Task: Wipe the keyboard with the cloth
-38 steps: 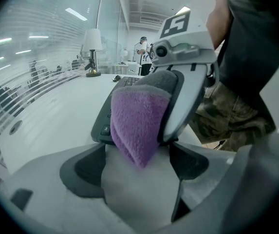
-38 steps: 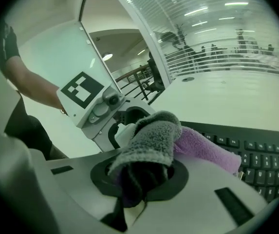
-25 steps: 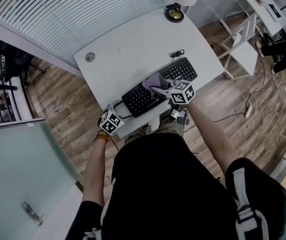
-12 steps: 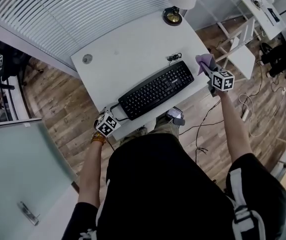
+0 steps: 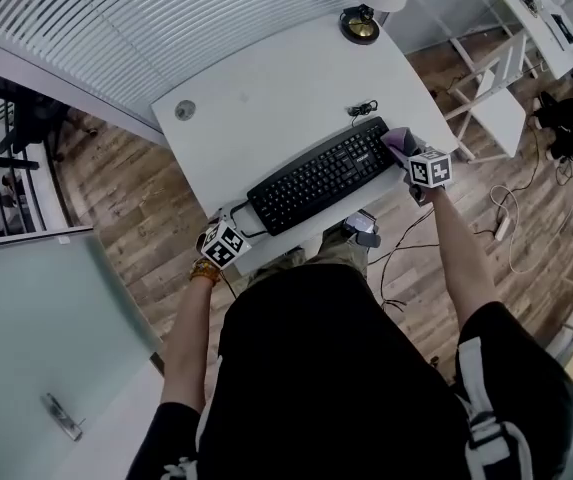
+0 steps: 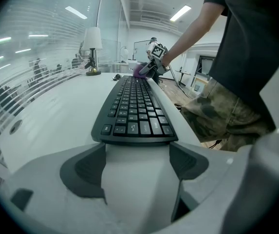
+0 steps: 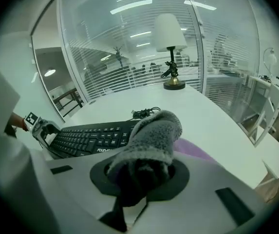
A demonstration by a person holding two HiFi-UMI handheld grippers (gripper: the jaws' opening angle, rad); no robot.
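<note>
Currently I am pinching the purple cloth (image 5: 396, 140) tight in my right gripper's (image 5: 411, 153) jaws at the black keyboard's (image 5: 316, 176) right end on the bench (image 5: 266, 98), while my left gripper's (image 5: 236, 226) jaws are gaping empty just beside its left end, so I am judging most keys unwiped.

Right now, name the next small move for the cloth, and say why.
Probably draw the right gripper toward the left gripper, wiping the cloth along the keys. The right gripper is shut on the cloth at the right end of the keyboard. The left gripper sits at the other end, jaws apart, seemingly steadying it.
</note>
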